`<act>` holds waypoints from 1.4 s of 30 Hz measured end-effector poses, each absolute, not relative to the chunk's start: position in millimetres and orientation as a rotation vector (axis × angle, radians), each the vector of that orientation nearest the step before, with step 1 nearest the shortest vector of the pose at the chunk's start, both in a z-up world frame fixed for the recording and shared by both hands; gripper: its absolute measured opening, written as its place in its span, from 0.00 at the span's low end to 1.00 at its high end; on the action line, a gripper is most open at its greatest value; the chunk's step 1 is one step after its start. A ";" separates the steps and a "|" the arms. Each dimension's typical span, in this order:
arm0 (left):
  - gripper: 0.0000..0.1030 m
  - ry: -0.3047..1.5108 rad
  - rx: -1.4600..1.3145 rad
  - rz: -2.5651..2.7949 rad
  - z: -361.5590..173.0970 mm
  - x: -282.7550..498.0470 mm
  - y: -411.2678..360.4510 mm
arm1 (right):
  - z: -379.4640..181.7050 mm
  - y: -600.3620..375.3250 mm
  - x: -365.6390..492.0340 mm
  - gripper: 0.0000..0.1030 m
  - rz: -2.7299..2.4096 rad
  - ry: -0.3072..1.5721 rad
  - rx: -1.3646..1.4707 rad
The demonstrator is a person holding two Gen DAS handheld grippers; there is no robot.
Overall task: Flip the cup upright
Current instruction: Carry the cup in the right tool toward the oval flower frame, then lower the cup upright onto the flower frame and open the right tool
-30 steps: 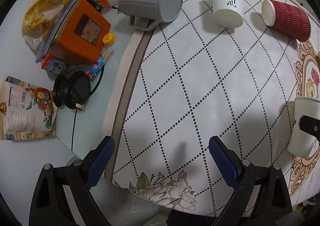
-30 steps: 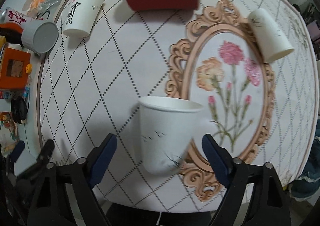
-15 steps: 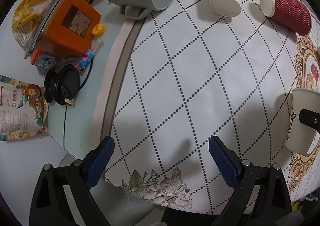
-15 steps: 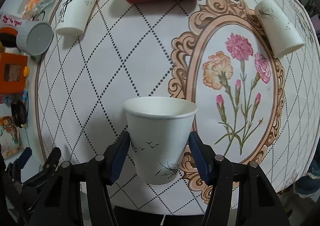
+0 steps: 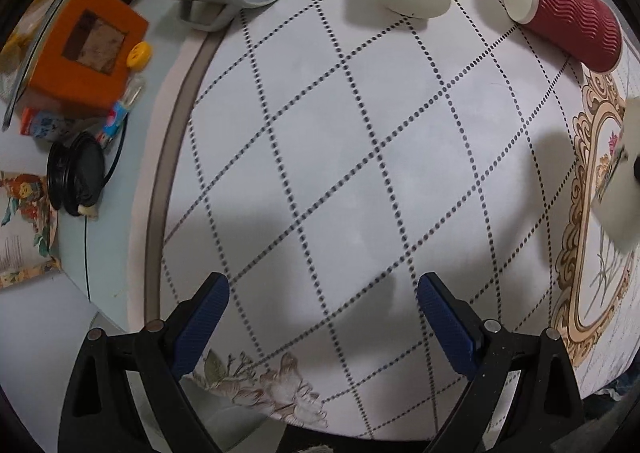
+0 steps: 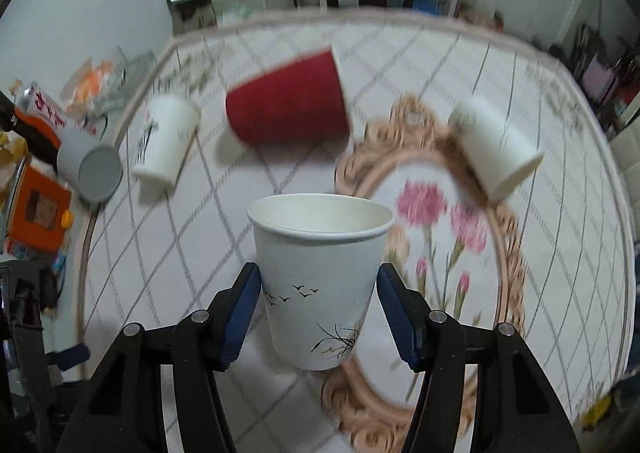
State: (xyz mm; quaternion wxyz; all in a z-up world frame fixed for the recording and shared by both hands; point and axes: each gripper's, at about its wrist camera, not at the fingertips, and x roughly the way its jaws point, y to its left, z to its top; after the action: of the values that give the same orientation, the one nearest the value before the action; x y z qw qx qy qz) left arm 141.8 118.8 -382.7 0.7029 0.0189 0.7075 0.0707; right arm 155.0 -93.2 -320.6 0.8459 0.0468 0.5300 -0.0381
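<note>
Cup [image 6: 320, 277] upright, seemingly clamped between jaws.

Matt white paper cup [image 6: 320, 273], ribbed red paper cup [image 5: 568, 19]

Held between the fingers of the right gripper [image 6: 318, 305]: white paper cup with bird print [image 6: 320, 277], mouth up. Behind it, lying on the patterned tablecloth [image 6: 248, 213]: red ribbed paper cup [image 6: 286, 105]. Left of that: white calligraphy cup [image 6: 164, 145], then grey ridged mug [image 6: 90, 167]. Far right: another white paper cup [image 6: 496, 149].
</note>
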 end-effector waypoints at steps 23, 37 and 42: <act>0.93 1.455 0.149 0.092 -355.6 118.1 94.5 | -349.0 -81.5 114.0 0.78 -0.135 1.021 0.000; 0.93 1.232 0.151 0.023 -232.2 57.0 82.1 | -243.8 -121.5 37.8 1.00 -0.249 1.017 -0.016; 0.93 1.111 0.122 0.002 -172.4 21.1 78.7 | -173.7 -129.1 -4.0 1.00 -0.246 0.959 -0.004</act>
State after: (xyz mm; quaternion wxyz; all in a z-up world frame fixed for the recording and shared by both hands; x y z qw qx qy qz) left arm 21.1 78.8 -172.4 0.8479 0.0579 0.5270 0.0008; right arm -4.0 -129.1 -173.7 0.8798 -0.0021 0.4603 -0.1182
